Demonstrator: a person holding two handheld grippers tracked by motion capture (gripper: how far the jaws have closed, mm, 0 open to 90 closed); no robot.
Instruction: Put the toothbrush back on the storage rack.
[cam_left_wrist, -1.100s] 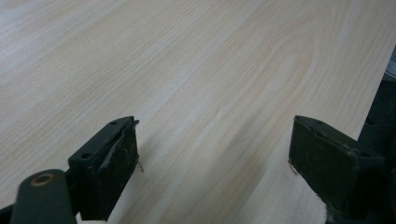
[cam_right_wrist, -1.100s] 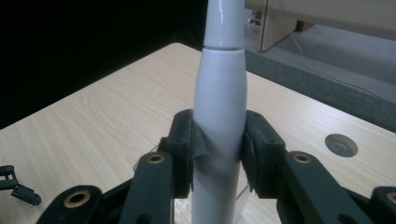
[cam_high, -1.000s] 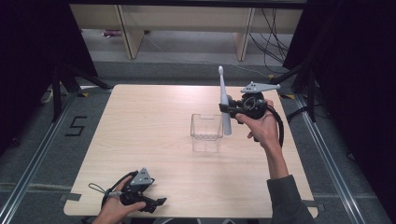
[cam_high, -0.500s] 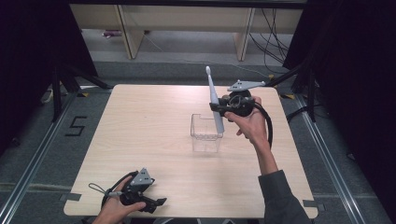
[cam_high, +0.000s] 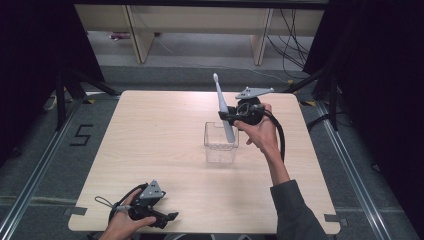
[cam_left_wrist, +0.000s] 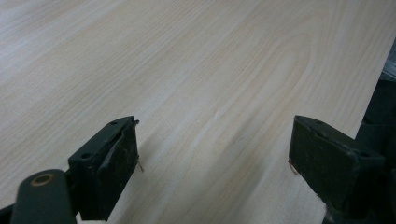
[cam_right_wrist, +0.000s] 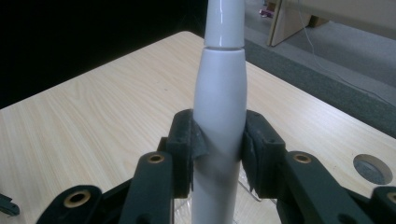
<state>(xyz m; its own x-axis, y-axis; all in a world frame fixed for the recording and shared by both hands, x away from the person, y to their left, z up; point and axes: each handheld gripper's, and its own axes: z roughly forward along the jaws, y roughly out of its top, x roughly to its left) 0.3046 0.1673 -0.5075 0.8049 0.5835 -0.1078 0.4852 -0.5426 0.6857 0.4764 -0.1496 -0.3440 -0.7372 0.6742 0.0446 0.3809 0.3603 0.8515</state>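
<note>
A white electric toothbrush (cam_high: 223, 110) stands nearly upright, brush head up, its lower end just above or inside a clear plastic box (cam_high: 220, 145) near the table's middle. My right gripper (cam_high: 231, 116) is shut on its handle; in the right gripper view both jaws press the white toothbrush (cam_right_wrist: 219, 107) from either side. My left gripper (cam_high: 167, 219) rests at the table's front left edge, held by a hand. Its jaws stand wide apart in the left gripper view, with bare wood between them; the left gripper (cam_left_wrist: 212, 154) holds nothing.
The light wooden table (cam_high: 150, 135) is bare apart from the box. Beyond its far edge are shelf legs (cam_high: 140, 35) and cables (cam_high: 295, 45) on a grey floor. A round hole (cam_right_wrist: 372, 169) sits in the tabletop near the right gripper.
My right gripper has carried the toothbrush leftward and a little forward, from beside the box's right edge to over the box. The brush tilts slightly left. The left gripper has stayed put.
</note>
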